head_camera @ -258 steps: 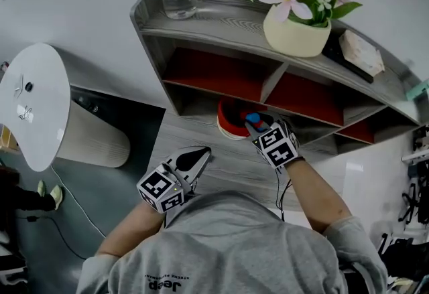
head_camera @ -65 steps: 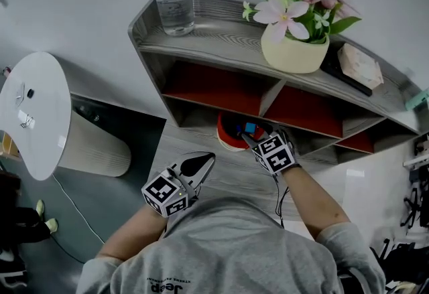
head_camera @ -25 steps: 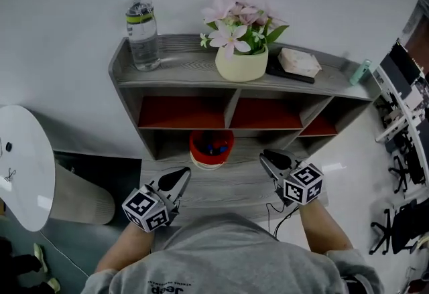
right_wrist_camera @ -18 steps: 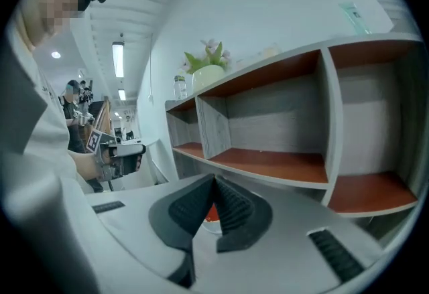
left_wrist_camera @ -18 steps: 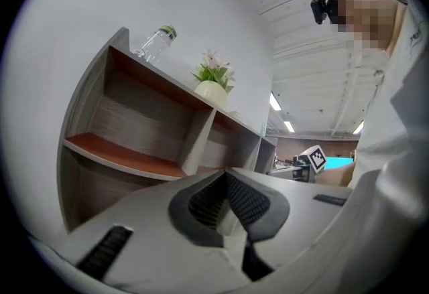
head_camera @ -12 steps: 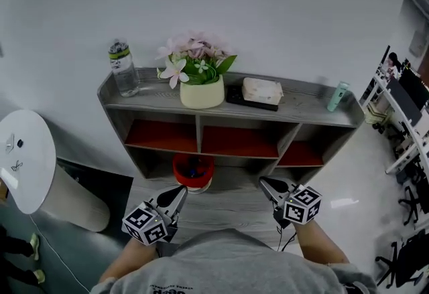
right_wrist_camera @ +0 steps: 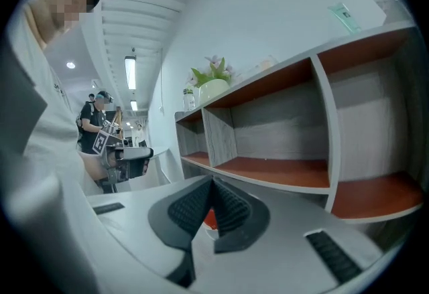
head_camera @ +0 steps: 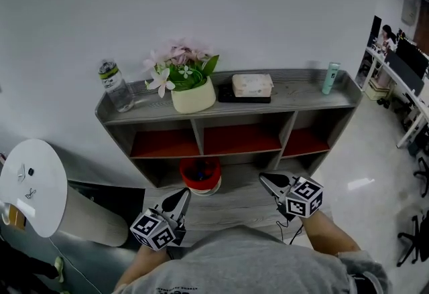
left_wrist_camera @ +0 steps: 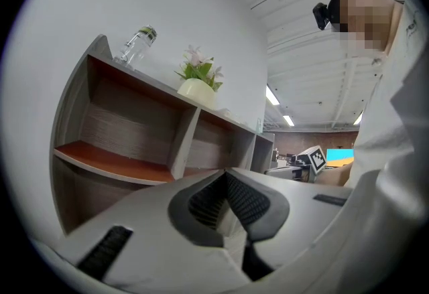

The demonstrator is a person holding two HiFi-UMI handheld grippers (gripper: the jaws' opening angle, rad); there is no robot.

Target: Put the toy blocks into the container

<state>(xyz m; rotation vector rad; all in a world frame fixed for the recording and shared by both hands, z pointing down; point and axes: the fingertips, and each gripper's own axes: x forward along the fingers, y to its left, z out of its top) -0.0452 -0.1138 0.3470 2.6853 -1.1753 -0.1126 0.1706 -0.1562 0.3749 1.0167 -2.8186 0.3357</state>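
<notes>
The red container [head_camera: 200,183] stands on the grey board under the shelf unit, with small dark toy blocks [head_camera: 199,167] inside it. My left gripper [head_camera: 183,193] hovers near me, below and left of the container, shut and empty. My right gripper [head_camera: 265,179] is level with it, to the container's right, and is also shut with nothing held. In the left gripper view the left gripper's [left_wrist_camera: 224,175] pads meet in front of the shelf. In the right gripper view a sliver of the red container [right_wrist_camera: 210,219] shows behind the closed right gripper [right_wrist_camera: 212,183].
The grey shelf unit [head_camera: 295,95] has red compartment floors. Its top carries a water bottle [head_camera: 114,85], a flower pot [head_camera: 193,96], a tissue box [head_camera: 252,84] and a green tube [head_camera: 330,78]. A white round table [head_camera: 30,185] stands at the left, and desks with a person [head_camera: 387,37] at the far right.
Both grippers have drawn back from the shelf and container, and the head view has pulled back and tilted up to show more of the room. The right gripper no longer reaches into the container.
</notes>
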